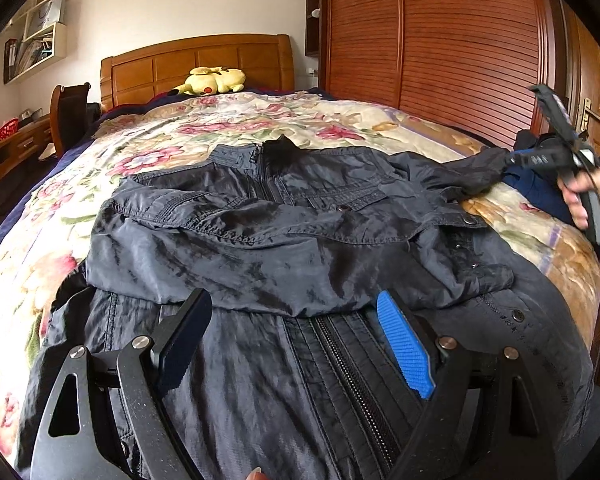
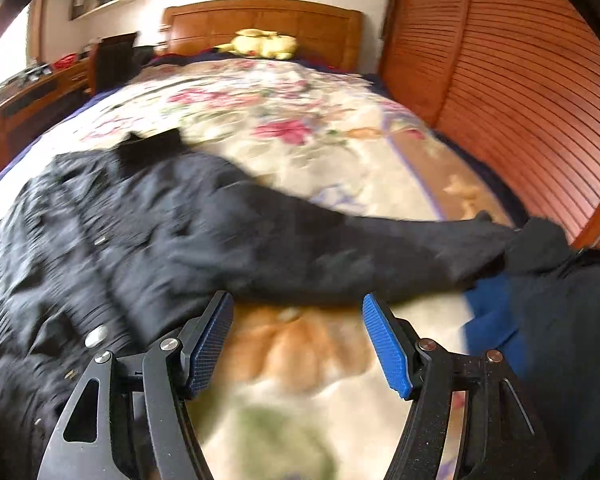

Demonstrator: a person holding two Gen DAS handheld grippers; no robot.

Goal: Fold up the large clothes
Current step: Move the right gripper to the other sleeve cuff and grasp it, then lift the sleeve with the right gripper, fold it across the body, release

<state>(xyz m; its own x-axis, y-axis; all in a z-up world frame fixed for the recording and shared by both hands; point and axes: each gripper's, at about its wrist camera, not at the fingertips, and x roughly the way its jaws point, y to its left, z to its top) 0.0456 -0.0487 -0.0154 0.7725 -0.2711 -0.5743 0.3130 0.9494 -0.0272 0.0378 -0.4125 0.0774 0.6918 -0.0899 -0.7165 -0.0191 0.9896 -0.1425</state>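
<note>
A dark navy jacket [image 1: 284, 216] lies front-up on the floral bedspread [image 1: 204, 128], zipper toward me, with one sleeve folded across its chest. My left gripper [image 1: 296, 308] is open and empty just above the jacket's lower front. The other sleeve [image 2: 340, 248] stretches right across the bed. My right gripper [image 2: 298, 312] is open and empty, just in front of that sleeve; it also shows in the left wrist view [image 1: 556, 156] near the sleeve's cuff. The right wrist view is motion-blurred.
A yellow plush toy [image 1: 212, 80] lies by the wooden headboard [image 1: 196, 64]. A slatted wooden wardrobe [image 1: 460, 40] runs along the bed's right side. A desk with a chair [image 1: 68, 112] stands at the left. Blue and dark cloth [image 2: 548, 320] lies at the bed's right edge.
</note>
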